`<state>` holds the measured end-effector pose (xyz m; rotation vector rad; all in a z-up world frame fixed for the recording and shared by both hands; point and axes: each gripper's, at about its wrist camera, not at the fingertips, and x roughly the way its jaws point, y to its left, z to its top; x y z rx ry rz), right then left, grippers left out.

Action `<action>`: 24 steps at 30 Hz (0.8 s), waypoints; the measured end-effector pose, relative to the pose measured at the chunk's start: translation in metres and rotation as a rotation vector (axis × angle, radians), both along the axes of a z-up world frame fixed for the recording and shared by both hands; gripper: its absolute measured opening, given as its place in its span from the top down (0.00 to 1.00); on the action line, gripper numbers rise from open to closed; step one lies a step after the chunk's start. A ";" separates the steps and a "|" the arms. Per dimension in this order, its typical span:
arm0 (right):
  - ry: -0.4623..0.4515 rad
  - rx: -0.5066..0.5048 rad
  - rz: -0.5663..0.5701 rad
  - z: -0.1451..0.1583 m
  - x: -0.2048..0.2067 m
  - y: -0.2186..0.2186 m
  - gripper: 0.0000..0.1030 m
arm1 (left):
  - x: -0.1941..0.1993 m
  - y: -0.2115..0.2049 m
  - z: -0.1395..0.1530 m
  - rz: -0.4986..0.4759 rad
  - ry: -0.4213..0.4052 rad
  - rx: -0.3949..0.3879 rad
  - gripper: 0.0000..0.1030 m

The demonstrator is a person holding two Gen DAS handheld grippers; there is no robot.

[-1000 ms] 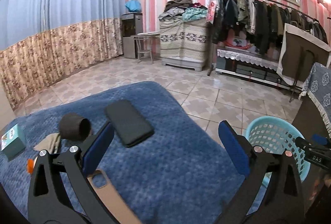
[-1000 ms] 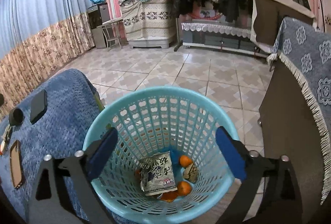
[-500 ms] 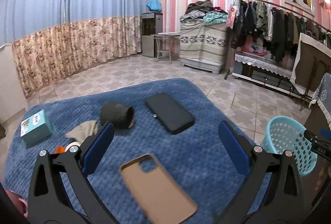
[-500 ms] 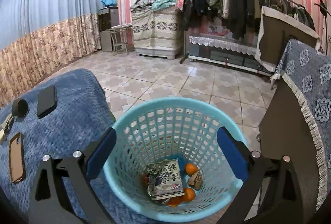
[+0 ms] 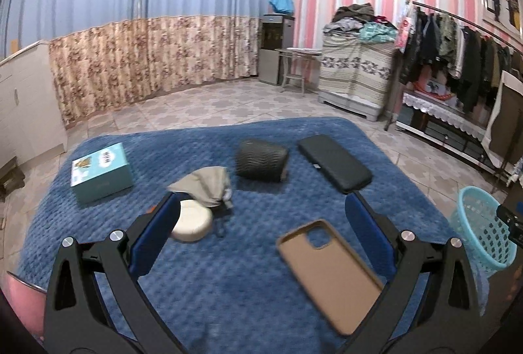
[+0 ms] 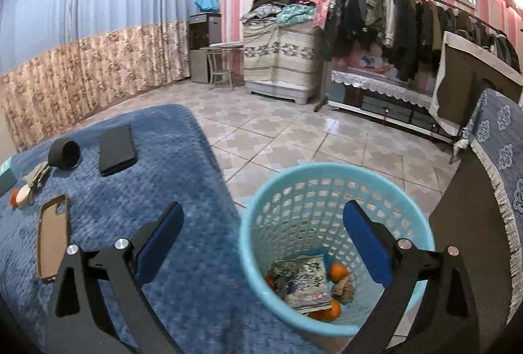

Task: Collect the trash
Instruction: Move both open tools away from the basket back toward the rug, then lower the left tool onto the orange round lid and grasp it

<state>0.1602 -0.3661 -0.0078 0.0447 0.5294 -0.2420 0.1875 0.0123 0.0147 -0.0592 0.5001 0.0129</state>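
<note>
Two grippers, both spread wide and holding nothing: the left gripper (image 5: pixel 258 217) hangs above the blue blanket (image 5: pixel 228 288), the right gripper (image 6: pixel 263 233) above the near rim of the light-blue basket (image 6: pixel 251 223). Progress, as judged from the basket's contents: a printed wrapper (image 6: pixel 302 280), several orange fruits or peels (image 6: pixel 338 271) and a brownish scrap (image 6: pixel 342 287) already lie at the bottom. Probable trash left on the blanket is the crumpled beige paper (image 5: pixel 204 182) and a small orange scrap (image 6: pixel 13 196) beside the round white container (image 5: pixel 191 220); the teal box (image 5: pixel 101 172), black cup (image 5: pixel 261 159) lying on its side, black phone (image 5: pixel 335 163) and tan phone case (image 5: pixel 330 275) look like belongings rather than waste, though this cannot be settled here. The crumpled paper touches the white container and sits just beside the cup, so room for the jaws is tight there. The basket stands on the tiled floor (image 6: pixel 294 135), against the blanket's right edge, with open floor beyond and a dark cabinet (image 6: pixel 464 223) close on its far side.
</note>
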 end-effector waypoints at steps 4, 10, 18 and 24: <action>0.010 -0.033 0.039 0.003 0.009 0.019 0.07 | -0.001 0.022 -0.002 0.029 0.006 0.000 0.05; 0.014 -0.014 0.078 0.005 0.022 0.045 0.07 | 0.001 0.052 -0.008 0.069 0.012 0.004 0.05; 0.054 -0.029 0.135 -0.008 0.048 0.086 0.06 | 0.008 0.088 -0.034 0.105 0.063 -0.026 0.05; 0.089 -0.030 0.185 -0.022 0.071 0.116 0.06 | 0.021 0.111 -0.058 0.134 0.123 -0.058 0.05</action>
